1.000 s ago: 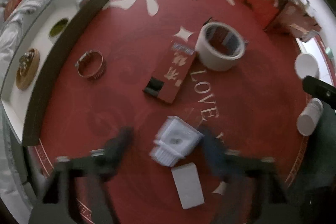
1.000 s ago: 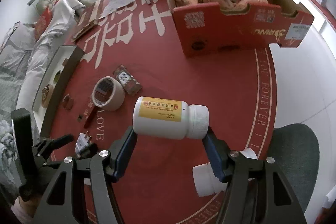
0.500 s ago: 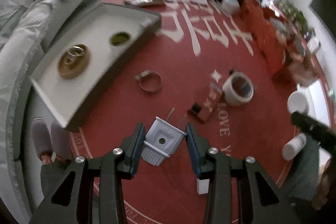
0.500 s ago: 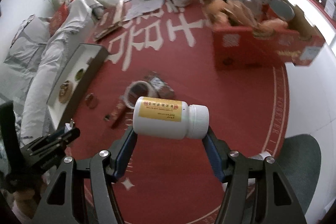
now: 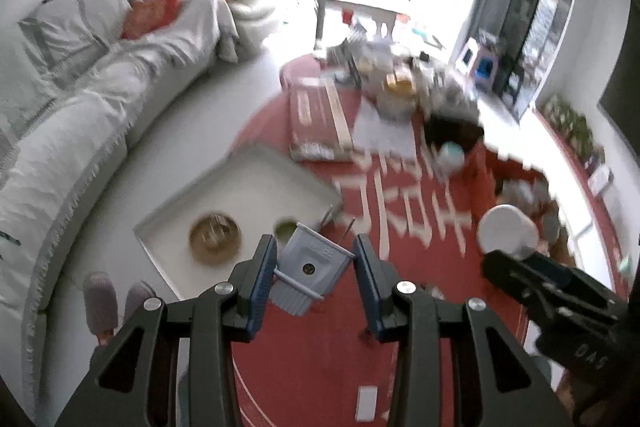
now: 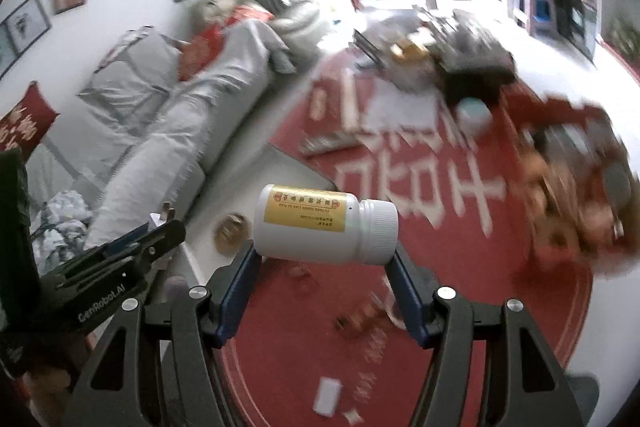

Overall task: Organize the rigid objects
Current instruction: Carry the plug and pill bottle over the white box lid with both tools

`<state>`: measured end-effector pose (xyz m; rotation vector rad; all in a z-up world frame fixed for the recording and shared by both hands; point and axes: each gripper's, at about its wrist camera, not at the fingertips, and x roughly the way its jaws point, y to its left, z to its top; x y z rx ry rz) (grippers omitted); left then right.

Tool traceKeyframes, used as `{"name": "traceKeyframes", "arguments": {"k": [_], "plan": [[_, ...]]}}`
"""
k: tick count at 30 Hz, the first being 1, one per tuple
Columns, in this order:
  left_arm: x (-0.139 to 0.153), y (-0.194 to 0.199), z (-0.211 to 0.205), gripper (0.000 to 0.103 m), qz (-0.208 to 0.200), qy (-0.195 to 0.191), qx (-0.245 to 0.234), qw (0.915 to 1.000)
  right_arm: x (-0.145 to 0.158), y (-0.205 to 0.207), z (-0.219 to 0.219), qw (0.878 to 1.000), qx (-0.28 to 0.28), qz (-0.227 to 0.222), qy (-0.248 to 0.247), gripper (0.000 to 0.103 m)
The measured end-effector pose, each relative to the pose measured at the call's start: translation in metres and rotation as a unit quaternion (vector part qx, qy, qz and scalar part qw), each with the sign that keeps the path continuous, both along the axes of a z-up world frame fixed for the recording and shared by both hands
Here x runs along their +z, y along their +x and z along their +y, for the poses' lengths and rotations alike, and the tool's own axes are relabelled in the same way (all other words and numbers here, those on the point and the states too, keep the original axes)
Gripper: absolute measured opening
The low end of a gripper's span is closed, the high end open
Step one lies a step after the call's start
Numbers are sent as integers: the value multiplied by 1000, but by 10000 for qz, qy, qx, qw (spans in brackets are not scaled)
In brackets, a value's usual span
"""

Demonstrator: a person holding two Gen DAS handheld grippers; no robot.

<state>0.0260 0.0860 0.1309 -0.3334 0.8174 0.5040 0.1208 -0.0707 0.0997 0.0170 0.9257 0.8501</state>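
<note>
A grey-blue power plug point(image 5: 310, 269) with two metal prongs is clamped in my left gripper point(image 5: 316, 273), held high above the red round rug point(image 5: 420, 267). My right gripper point(image 6: 325, 259) is shut end to end on a white pill bottle point(image 6: 326, 229) with a yellow label, lying sideways. In the left wrist view that bottle point(image 5: 508, 233) and the right gripper point(image 5: 516, 267) show at right. Beyond the plug lies a white tray point(image 5: 248, 187) holding a round brass dish point(image 5: 215, 238) and a small green-filled cup point(image 5: 285, 229). The left gripper point(image 6: 160, 231) appears at the left of the right wrist view.
A grey sofa point(image 5: 80, 115) curves along the left. A red cardboard box point(image 6: 568, 163) of odds and ends stands at the rug's right. A flat pink carton point(image 5: 318, 123) and clutter lie at the far rim. Small white pieces point(image 6: 328, 395) sit on the near rug. Slippers point(image 5: 100, 299) are beside the tray.
Both grippers have risen well above the rug with their objects and tilted up, so the sofa, window and far room have come into view. The plug was picked off the rug.
</note>
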Motion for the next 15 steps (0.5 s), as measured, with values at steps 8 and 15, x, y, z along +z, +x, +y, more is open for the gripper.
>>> {"name": "traceKeyframes", "arguments": {"k": [8, 15], "plan": [[59, 2, 52, 43, -540, 329, 534, 9966, 79, 9, 71, 9955, 594, -619, 394, 65], [54, -9, 109, 43, -539, 352, 1252, 9900, 95, 17, 131, 9927, 828, -787, 396, 65]]}}
